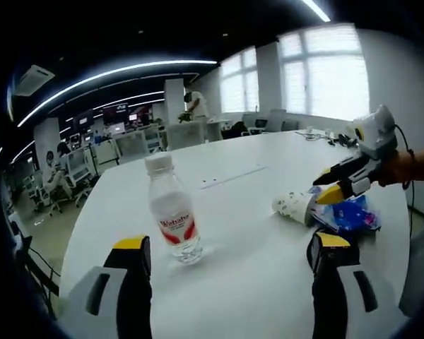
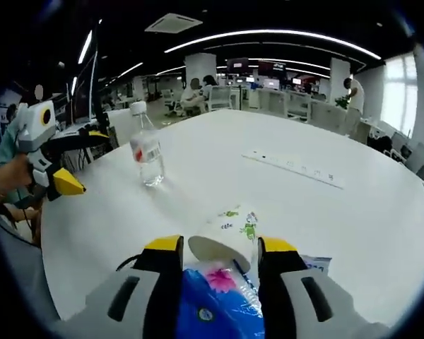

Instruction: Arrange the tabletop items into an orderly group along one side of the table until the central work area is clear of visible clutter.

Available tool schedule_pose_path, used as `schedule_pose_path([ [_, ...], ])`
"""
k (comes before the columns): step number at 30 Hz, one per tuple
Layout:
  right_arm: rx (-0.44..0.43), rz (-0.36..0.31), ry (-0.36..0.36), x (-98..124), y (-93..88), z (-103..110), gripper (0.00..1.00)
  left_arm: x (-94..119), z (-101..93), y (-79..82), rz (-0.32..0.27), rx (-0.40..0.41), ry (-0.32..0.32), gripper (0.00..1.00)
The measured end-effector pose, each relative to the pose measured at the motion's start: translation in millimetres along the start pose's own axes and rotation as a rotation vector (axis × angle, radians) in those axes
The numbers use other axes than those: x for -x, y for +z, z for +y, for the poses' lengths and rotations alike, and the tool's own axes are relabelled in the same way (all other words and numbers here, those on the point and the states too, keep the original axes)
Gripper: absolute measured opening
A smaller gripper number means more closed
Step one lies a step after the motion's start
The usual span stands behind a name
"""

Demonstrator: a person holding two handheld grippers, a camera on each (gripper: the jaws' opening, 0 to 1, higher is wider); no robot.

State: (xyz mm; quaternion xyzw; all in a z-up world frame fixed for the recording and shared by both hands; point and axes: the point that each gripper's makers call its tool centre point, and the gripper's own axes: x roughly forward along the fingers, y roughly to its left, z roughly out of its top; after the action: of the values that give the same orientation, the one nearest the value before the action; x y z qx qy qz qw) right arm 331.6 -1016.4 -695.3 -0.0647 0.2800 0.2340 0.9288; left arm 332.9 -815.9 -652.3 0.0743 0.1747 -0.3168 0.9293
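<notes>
A: What sits on the white bench [image 1: 254,233]?

B: Three things. One clear water bottle [image 1: 172,212] with a white cap and a red label stands upright. One paper cup [image 1: 294,206] lies on its side, its open mouth toward the right gripper. One blue packet [image 1: 348,215] with a flower print lies against the cup.

A: Anything hard to make out?

B: In the right gripper view the packet runs off the bottom edge, partly hidden behind the jaws, and its print is unreadable. The bottle's label text is blurred.

A: And the grippers?

B: The left gripper [image 1: 230,251] hovers with its yellow-tipped jaws spread wide, near the bottle, not touching it. The right gripper [image 2: 220,248] has its jaws apart on either side of the cup's rim; whether they touch it is unclear.
</notes>
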Motion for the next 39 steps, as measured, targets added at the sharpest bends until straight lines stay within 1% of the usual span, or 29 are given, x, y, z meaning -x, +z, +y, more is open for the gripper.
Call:
schedule_pose_path([
  [4, 0.017, 0.001, -0.016, -0.3, -2.5, -5.1, 0.3, 3.6, -3.9, -4.2, 0.011, -0.005, -0.001, 0.92],
  [6, 0.048, -0.005, -0.044, -0.6, -3.0, -11.2, 0.26, 5.3, -5.5, -4.7, 0.012, 0.0, -0.003, 0.92],
  [8, 0.049, -0.003, -0.043, -1.4, -4.8, -12.0, 0.25, 6.2, -7.6, -4.7, 0.01, 0.005, -0.006, 0.91],
  [10, 0.069, 0.002, -0.057, -1.7, -6.8, -14.6, 0.23, 6.9, -9.3, -5.1, 0.011, 0.007, -0.008, 0.89],
  [16, 0.075, 0.012, -0.069, -3.5, -9.9, -19.2, 0.18, 8.7, -14.8, -7.3, 0.017, 0.005, -0.018, 0.89],
  [25, 0.067, 0.012, -0.093, -3.0, -10.2, -24.0, 0.06, 9.8, -23.6, -10.1, 0.02, 0.006, -0.037, 0.88],
  [27, 0.064, 0.005, -0.1, -3.1, -8.7, -25.4, 0.05, 9.8, -25.2, -8.2, 0.008, 0.009, -0.042, 0.87],
  [32, 0.071, 0.001, -0.101, -5.1, -6.9, -25.1, 0.01, 10.0, -27.4, -7.1, 0.008, 0.002, -0.047, 0.87],
  [34, 0.073, 0.004, -0.092, -5.7, -7.3, -23.0, 0.03, 10.0, -27.4, -7.7, 0.01, 0.002, -0.049, 0.86],
  [36, 0.11, 0.014, -0.078, -7.0, -8.9, -17.8, 0.06, 10.3, -27.5, -8.5, 0.013, -0.002, -0.05, 0.86],
  [39, 0.139, 0.022, -0.07, -7.4, -10.4, -12.6, 0.06, 10.4, -27.3, -8.7, 0.013, 0.001, -0.052, 0.85],
])
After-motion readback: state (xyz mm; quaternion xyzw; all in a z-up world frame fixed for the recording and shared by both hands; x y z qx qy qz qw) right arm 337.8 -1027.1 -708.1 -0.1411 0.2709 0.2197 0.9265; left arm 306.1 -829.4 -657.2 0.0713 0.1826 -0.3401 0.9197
